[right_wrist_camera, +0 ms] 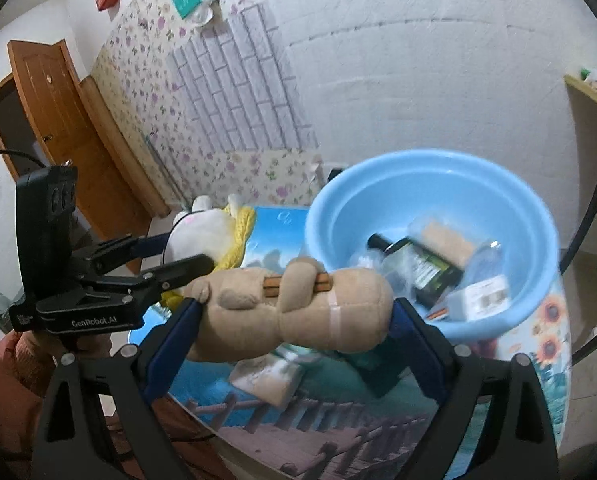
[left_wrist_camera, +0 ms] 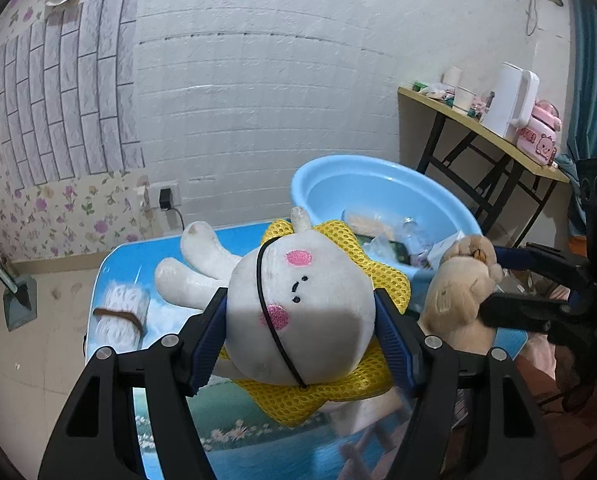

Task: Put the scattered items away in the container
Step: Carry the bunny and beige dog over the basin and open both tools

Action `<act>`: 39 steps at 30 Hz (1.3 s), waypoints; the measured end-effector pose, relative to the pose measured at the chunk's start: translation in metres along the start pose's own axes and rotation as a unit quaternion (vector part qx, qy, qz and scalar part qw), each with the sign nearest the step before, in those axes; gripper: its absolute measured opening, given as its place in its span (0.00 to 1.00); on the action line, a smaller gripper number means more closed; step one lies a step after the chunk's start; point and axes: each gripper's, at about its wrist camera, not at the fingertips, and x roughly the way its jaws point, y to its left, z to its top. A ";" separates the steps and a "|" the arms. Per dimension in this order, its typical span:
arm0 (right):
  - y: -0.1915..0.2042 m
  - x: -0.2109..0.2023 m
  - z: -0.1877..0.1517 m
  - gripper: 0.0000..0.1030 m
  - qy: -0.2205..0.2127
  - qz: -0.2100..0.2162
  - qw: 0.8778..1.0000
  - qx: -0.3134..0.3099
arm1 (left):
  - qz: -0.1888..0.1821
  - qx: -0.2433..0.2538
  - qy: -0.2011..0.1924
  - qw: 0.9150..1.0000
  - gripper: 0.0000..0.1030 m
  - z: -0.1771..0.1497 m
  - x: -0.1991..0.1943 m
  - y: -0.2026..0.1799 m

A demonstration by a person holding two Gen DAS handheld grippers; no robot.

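Blue basin part-filled; two plush toys in transit, one per gripper.

Left gripper (left_wrist_camera: 300,320): blue pads pressed on either side of the white rabbit plush (left_wrist_camera: 302,304) with yellow mesh collar, lifted off the table (left_wrist_camera: 226,436). Right gripper (right_wrist_camera: 294,320): clamped across the tan bear plush (right_wrist_camera: 298,308), held lengthwise between the pads. Light-blue basin (right_wrist_camera: 538,248): ahead of both grippers, just beyond the toys, already holding a dark bottle (right_wrist_camera: 430,264), a clear bottle, a small box and wrapped packets. Outstanding, by judgement: both plush toys not yet over the rim; a white rolled bundle (left_wrist_camera: 118,316) lies on the table left of the left gripper, and a flat pale packet (right_wrist_camera: 266,376) below the right gripper.
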 end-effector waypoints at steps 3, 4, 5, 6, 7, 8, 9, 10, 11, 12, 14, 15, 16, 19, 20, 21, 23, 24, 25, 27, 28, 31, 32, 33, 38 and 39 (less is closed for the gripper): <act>-0.017 -0.009 0.004 0.93 -0.012 -0.016 1.000 0.010 | -0.005 0.010 0.002 1.000 0.67 0.008 0.006 -0.012; -0.022 -0.012 0.005 0.93 -0.015 -0.022 1.000 0.013 | -0.007 0.012 0.002 1.000 0.67 0.010 0.008 -0.016; -0.027 -0.014 0.006 0.93 -0.019 -0.029 0.999 0.015 | -0.011 0.016 0.003 1.000 0.67 0.012 0.010 -0.021; -0.033 -0.017 0.007 0.93 -0.024 -0.037 0.999 0.018 | -0.014 0.019 0.004 1.000 0.67 0.014 0.012 -0.024; -0.038 -0.018 0.007 0.93 -0.027 -0.041 0.999 0.021 | -0.017 0.024 0.007 1.000 0.67 0.016 0.015 -0.029; -0.044 -0.019 0.008 0.93 -0.032 -0.045 0.998 0.027 | -0.019 0.029 0.009 0.999 0.67 0.018 0.018 -0.033; -0.049 -0.020 0.009 0.93 -0.034 -0.047 0.998 0.032 | -0.021 0.034 0.012 0.999 0.67 0.021 0.022 -0.037; -0.054 -0.020 0.009 0.92 -0.035 -0.050 0.998 0.035 | -0.023 0.039 0.016 0.999 0.67 0.024 0.027 -0.041; -0.057 -0.020 0.010 0.92 -0.036 -0.053 0.997 0.038 | -0.025 0.041 0.018 0.999 0.67 0.026 0.029 -0.044; -0.063 -0.020 0.010 0.92 -0.036 -0.057 0.997 0.040 | -0.027 0.043 0.021 0.998 0.67 0.029 0.034 -0.047; -0.071 -0.020 0.012 0.84 -0.037 -0.065 0.996 0.044 | -0.031 0.046 0.024 0.998 0.67 0.034 0.039 -0.052; -0.075 -0.020 0.014 0.69 -0.038 -0.067 0.996 0.046 | -0.033 0.048 0.026 0.998 0.67 0.036 0.043 -0.054; -0.078 -0.019 0.016 0.68 -0.039 -0.067 0.996 0.049 | -0.034 0.051 0.024 0.998 0.68 0.039 0.045 -0.057; -0.090 -0.011 0.019 0.68 -0.028 -0.074 0.995 0.055 | -0.039 0.059 0.026 0.997 0.68 0.046 0.054 -0.064; -0.093 -0.008 0.019 0.68 -0.026 -0.072 0.995 0.059 | -0.040 0.060 0.027 0.997 0.68 0.049 0.058 -0.065; -0.096 -0.006 0.019 0.68 -0.026 -0.067 0.995 0.064 | -0.039 0.063 0.029 0.997 0.68 0.052 0.062 -0.068; -0.099 -0.005 0.020 0.68 -0.027 -0.067 0.995 0.067 | -0.040 0.066 0.031 0.997 0.68 0.055 0.066 -0.070; -0.100 -0.004 0.020 0.68 -0.028 -0.072 0.995 0.066 | -0.042 0.066 0.032 0.996 0.68 0.056 0.068 -0.070; -0.102 -0.004 0.020 0.68 -0.029 -0.074 0.995 0.068 | -0.043 0.067 0.034 0.996 0.68 0.057 0.070 -0.071; -0.108 -0.003 0.019 0.68 -0.033 -0.079 0.993 0.076 | -0.044 0.071 0.037 0.996 0.68 0.058 0.074 -0.072; -0.111 -0.003 0.019 0.68 -0.034 -0.081 0.993 0.080 | -0.045 0.073 0.038 0.996 0.68 0.059 0.076 -0.074; -0.116 -0.004 0.020 0.68 -0.041 -0.101 0.990 0.088 | -0.049 0.077 0.042 0.995 0.70 0.060 0.081 -0.081; -0.117 -0.004 0.020 0.68 -0.042 -0.107 0.989 0.090 | -0.051 0.078 0.043 0.995 0.70 0.060 0.082 -0.082; -0.119 -0.005 0.020 0.68 -0.045 -0.109 0.989 0.092 | -0.053 0.079 0.044 0.994 0.71 0.060 0.083 -0.084; -0.122 -0.009 0.019 0.68 -0.048 -0.116 0.988 0.095 | -0.046 0.081 0.045 0.995 0.72 0.061 0.083 -0.086; -0.122 -0.010 0.019 0.68 -0.050 -0.117 0.987 0.096 | -0.044 0.079 0.046 0.995 0.73 0.061 0.083 -0.086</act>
